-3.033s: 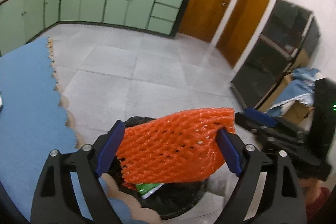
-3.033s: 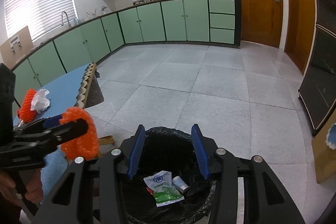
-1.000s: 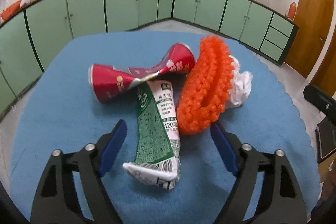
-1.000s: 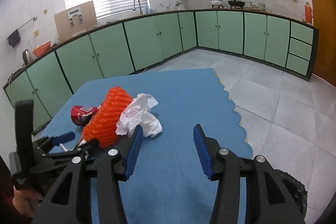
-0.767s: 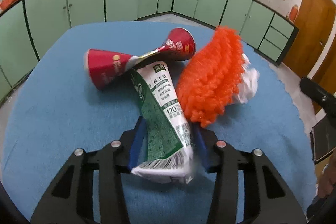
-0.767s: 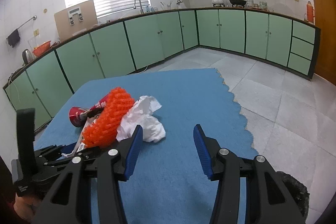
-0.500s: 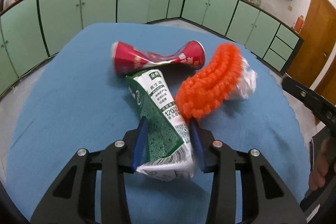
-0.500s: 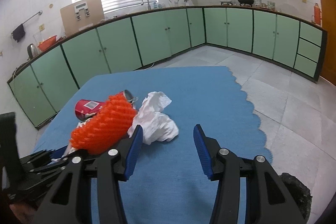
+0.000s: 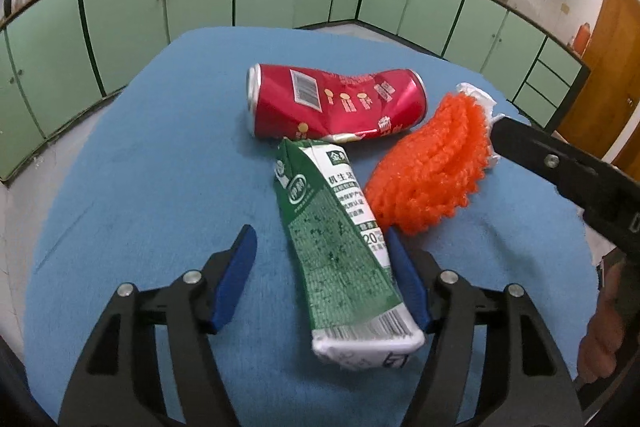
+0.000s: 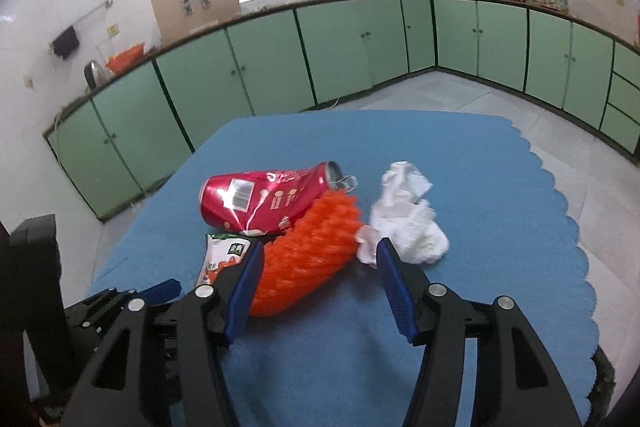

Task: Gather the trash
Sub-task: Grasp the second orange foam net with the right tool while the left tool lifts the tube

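A green and white carton (image 9: pixel 340 243) lies on the blue table mat (image 9: pixel 160 155), its near end between the fingers of my left gripper (image 9: pixel 320 259), which is open; the carton rests against the right pad. A crushed red can (image 9: pixel 336 103) lies beyond it, and an orange foam net (image 9: pixel 432 171) to its right. In the right wrist view my right gripper (image 10: pixel 320 267) is open above the orange net (image 10: pixel 308 255), with the can (image 10: pixel 268 199), the carton (image 10: pixel 224 255) and a crumpled white tissue (image 10: pixel 404 223) around it.
Green kitchen cabinets (image 10: pixel 360 55) line the walls behind the table. The mat's scalloped edge (image 10: pixel 568 219) is on the right, with tiled floor beyond it. A black bin rim (image 10: pixel 604 375) shows at the lower right. The right gripper's body (image 9: pixel 560 171) reaches in from the right.
My left gripper, shut on the carton half a second ago, has opened. The can has rolled to show its barcode. My right gripper has moved closer to the orange net.
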Demonstrator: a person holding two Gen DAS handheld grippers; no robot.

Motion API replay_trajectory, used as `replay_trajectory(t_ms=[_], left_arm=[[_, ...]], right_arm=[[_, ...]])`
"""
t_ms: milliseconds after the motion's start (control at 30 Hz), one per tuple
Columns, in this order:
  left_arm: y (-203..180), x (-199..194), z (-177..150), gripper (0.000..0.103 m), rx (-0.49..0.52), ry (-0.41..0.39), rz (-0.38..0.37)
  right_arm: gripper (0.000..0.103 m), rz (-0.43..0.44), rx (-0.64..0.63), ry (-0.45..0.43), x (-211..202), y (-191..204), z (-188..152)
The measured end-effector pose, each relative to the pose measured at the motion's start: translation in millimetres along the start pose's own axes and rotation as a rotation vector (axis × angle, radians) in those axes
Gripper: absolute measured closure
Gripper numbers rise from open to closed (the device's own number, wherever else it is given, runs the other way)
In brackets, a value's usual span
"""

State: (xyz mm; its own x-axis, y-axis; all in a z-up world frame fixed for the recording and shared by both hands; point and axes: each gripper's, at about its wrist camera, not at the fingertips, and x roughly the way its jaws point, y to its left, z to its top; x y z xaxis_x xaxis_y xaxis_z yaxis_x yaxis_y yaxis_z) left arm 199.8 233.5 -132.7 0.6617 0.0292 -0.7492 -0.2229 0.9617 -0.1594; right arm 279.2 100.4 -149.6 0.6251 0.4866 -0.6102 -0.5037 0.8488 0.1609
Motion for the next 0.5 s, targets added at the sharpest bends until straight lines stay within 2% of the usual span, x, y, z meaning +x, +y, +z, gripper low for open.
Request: replay_trajectory(t_ms=[33, 67, 133, 167, 233, 333, 500], left_arm=[[1.3, 1.3, -0.6, 0.053, -0.007, 0.005, -0.007], [1.9, 2.7, -0.4, 0.058, -0.011, 0.009, -0.013], [1.0, 2.7, -2.2, 0.061, -0.016, 0.000, -0.012], [1.2, 1.8, -2.8, 0.063, -0.017, -0.005, -0.013], [3.4, 0.3, -4.4, 0.063, -0.028, -0.009, -0.018], [6.5, -3.1, -5.5, 0.063, -0.042, -0.016, -0.013], [9.6, -16.5, -6.1, 0.063, -0.066, -0.046, -0.009]], right_arm=[[0.046, 0.005, -0.001, 0.006, 3.7, 2.8, 0.5], [0.046, 0.011, 0.003, 0.022, 8.7, 4.6, 1.3], [0.050, 0.017, 0.014, 0.058, 17.6, 5.6, 2.5], [0.054, 0.029, 0.024, 0.072, 21.5, 4.8, 2.7], [0.074, 0.054, 0.036, 0.094, 26.7, 4.3, 0.9], [0.086, 0.083, 0.030, 0.097, 25.2, 4.3, -0.1], [0.089, 0.111, 0.029, 0.055, 2.2, -0.3, -0.5]])
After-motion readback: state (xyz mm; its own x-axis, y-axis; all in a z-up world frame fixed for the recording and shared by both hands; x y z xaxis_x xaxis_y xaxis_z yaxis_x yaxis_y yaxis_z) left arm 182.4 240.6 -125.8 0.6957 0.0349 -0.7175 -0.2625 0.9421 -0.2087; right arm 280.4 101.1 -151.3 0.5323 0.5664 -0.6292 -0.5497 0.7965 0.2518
